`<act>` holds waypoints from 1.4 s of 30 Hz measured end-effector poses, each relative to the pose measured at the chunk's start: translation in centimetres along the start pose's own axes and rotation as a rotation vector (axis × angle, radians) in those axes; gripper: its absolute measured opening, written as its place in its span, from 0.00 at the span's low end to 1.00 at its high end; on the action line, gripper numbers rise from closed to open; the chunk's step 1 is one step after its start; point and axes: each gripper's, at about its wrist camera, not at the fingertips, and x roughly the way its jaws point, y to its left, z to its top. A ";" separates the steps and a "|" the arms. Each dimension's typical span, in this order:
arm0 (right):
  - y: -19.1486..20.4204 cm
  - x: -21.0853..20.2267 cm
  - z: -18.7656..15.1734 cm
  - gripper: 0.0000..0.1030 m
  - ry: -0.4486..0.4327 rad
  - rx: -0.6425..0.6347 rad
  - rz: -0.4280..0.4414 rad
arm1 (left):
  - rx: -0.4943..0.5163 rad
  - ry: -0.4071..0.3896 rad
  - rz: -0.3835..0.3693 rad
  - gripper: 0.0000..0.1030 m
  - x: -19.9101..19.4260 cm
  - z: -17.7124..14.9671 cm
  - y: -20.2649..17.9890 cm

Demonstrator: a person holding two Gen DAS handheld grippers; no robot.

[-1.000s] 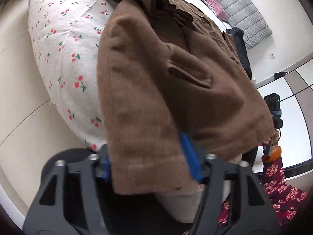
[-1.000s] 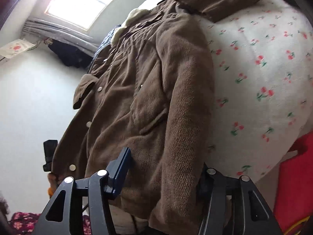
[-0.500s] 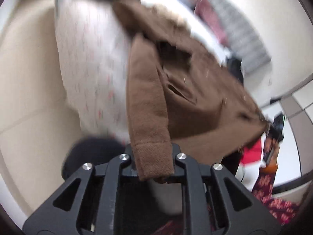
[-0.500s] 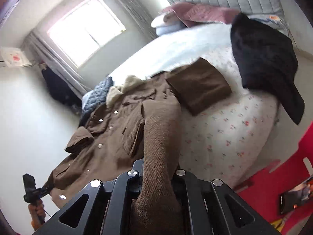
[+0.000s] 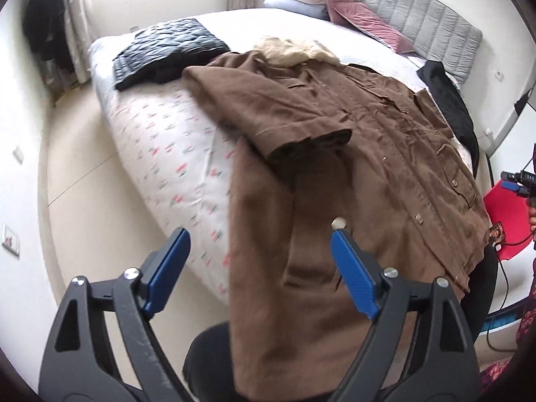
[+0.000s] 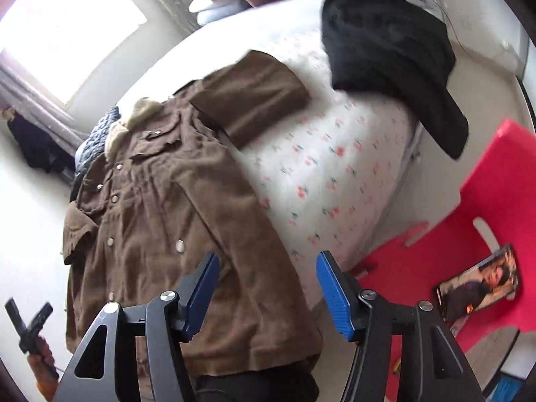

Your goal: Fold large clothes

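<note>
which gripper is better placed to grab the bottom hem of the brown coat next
Left, probably. The left gripper, jaws opening, hangs right over the brown coat where its hem drapes off the bed. The right gripper, also opening, straddles the coat's side edge.

Both grippers: black triangulated frames with cut-outs, silver screw heads at the pivots, blue ribbed pads on the jaws. Left gripper [image 5: 258, 254], right gripper [image 6: 266, 278] look identical. Dark red floral sleeve [image 5: 527, 321] at frame edge.

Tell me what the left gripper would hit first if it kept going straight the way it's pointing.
Most likely the brown coat lying on the bed. The left gripper, jaws opening with nothing pinched, points at its lower front, though depth is uncertain.
</note>
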 end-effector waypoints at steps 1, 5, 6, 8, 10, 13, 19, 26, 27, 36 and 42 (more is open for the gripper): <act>0.6 -0.1 0.7 0.64 -0.007 -0.025 0.005 | 0.000 0.011 -0.006 0.84 1.0 0.9 -0.3; 3.5 0.6 2.7 0.67 -0.020 -0.115 -0.035 | -0.024 0.057 -0.011 0.84 3.8 3.0 -1.5; 4.2 0.9 3.6 0.67 -0.023 -0.142 -0.054 | -0.026 0.064 -0.020 0.84 4.3 3.5 -1.8; 6.0 2.6 5.5 0.67 -0.024 -0.196 -0.088 | 0.001 0.063 -0.025 0.84 4.8 4.3 -3.1; 7.4 4.8 7.5 0.67 -0.016 -0.220 -0.102 | 0.053 0.053 -0.009 0.84 5.1 5.0 -4.4; 9.0 8.8 10.9 0.67 -0.001 -0.228 -0.112 | 0.118 0.045 0.014 0.84 5.8 5.9 -5.9; 10.6 17.2 16.4 0.67 0.037 -0.179 -0.108 | 0.124 0.066 0.023 0.84 8.0 7.6 -5.7; 9.5 21.9 19.8 0.43 -0.042 -0.096 -0.192 | 0.063 0.098 0.047 0.84 11.0 8.6 -4.0; 9.0 21.4 20.2 0.30 -0.049 -0.092 -0.176 | 0.056 0.101 0.044 0.84 11.2 8.7 -3.8; 5.7 11.3 24.2 0.06 -0.229 -0.196 -0.397 | 0.039 0.104 0.045 0.84 11.6 8.9 -2.5; -0.4 4.1 28.5 0.08 -0.337 -0.111 -0.742 | -0.005 0.098 0.058 0.84 10.8 8.9 -0.8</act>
